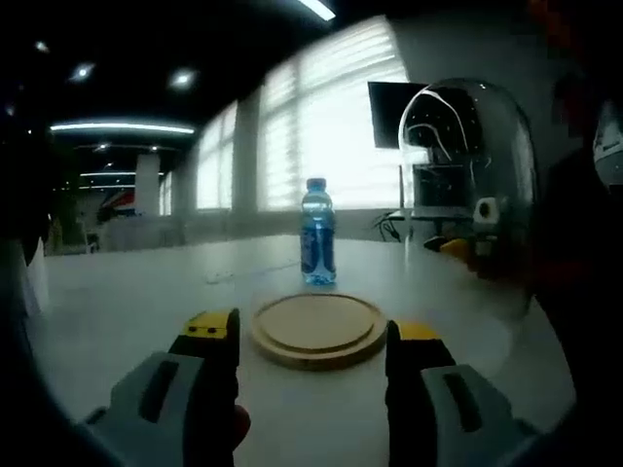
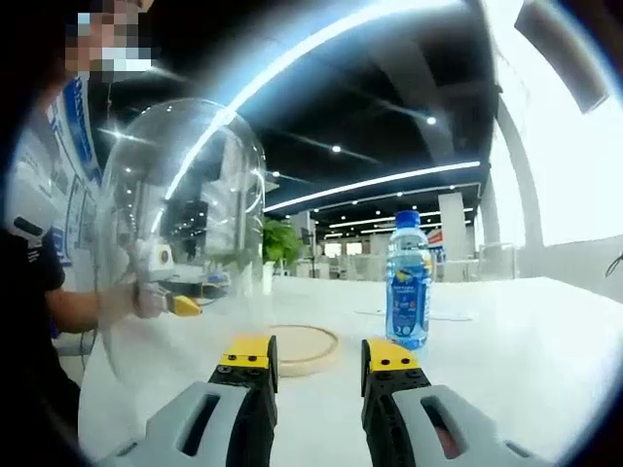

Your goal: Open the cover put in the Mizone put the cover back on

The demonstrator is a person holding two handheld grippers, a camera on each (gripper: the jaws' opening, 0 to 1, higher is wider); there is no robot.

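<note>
Left gripper view first: the left gripper (image 1: 313, 333) sits low over the white table (image 1: 127, 302), yellow-tipped jaws spread wide, nothing between them. Just past the tips lies the round wooden base (image 1: 321, 313), flat and bare. Beyond it the blue bottle (image 1: 317, 233) stands upright, cap on, clear of the base with table showing between them. Off to the right the glass cover (image 1: 467, 175) stands tall, off the base and beside it. Whether its rim rests on the table, I cannot tell. A yellow gripper tip shows through the glass.

Over to the right gripper view: the right gripper (image 2: 318, 352) is also parted, jaws empty. The wooden base (image 2: 310, 341) peeks out just behind the left jaw. The bottle (image 2: 407, 287) is upright on the right, a little farther back. The cover (image 2: 180, 224) looms on the left, and through it you see a person's hand on a yellow-tipped gripper.

Far back there are bright windows with blinds (image 1: 331, 126) and a potted plant (image 2: 279, 243).
</note>
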